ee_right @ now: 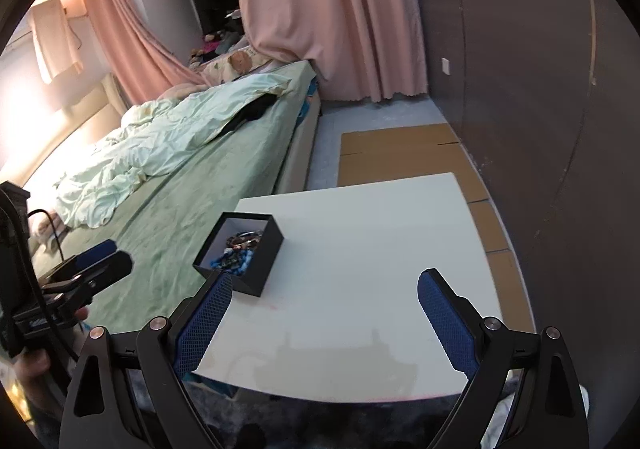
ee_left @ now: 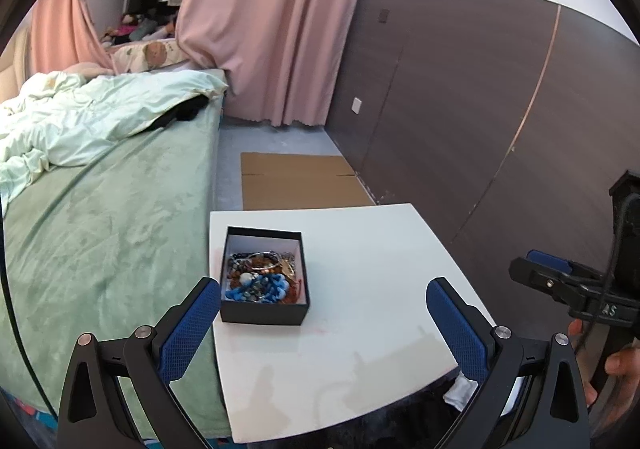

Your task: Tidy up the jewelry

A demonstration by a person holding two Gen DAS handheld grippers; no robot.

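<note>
A black open box with a white lining stands near the left edge of a small white table. It holds a tangle of jewelry: blue beads, brown bead strands, metal bangles. My left gripper hovers open above the table's near side, its left finger beside the box. My right gripper is open too, over the table's near edge, right of the box. Each gripper also shows at the edge of the other's view, left gripper and right gripper, held by a hand.
A bed with a green sheet and rumpled pale duvet lies against the table's left side. Flattened cardboard covers the floor beyond the table. A dark panelled wall runs along the right; pink curtains hang behind.
</note>
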